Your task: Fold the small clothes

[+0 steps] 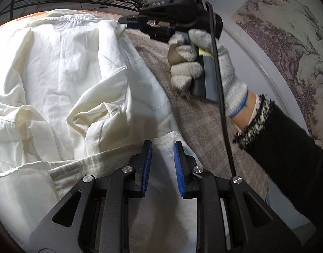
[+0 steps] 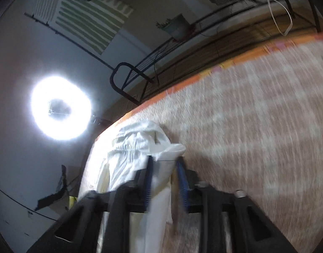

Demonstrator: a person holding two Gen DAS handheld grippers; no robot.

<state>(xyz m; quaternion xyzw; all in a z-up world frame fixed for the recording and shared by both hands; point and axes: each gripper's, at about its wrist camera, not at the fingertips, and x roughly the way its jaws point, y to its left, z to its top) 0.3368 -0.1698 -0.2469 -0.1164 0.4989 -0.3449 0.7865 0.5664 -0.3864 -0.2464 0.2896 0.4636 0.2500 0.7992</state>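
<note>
A white garment (image 1: 62,80) lies crumpled on a beige checked cloth (image 1: 203,126). My left gripper (image 1: 162,145) is open, its blue pads on either side of a flat corner of the garment at the near edge. My right gripper (image 1: 127,22), held by a gloved hand (image 1: 195,63), sits at the garment's far right edge. In the blurred right wrist view, the right gripper (image 2: 164,160) is open with a bunched fold of the white garment (image 2: 140,147) lying between its pads.
A dark metal rack (image 2: 140,78) with a potted plant (image 2: 176,27) stands beyond the orange-edged table border (image 2: 245,57). A bright ring light (image 2: 60,107) glares at left. A painted wall hanging (image 1: 287,42) is at the right.
</note>
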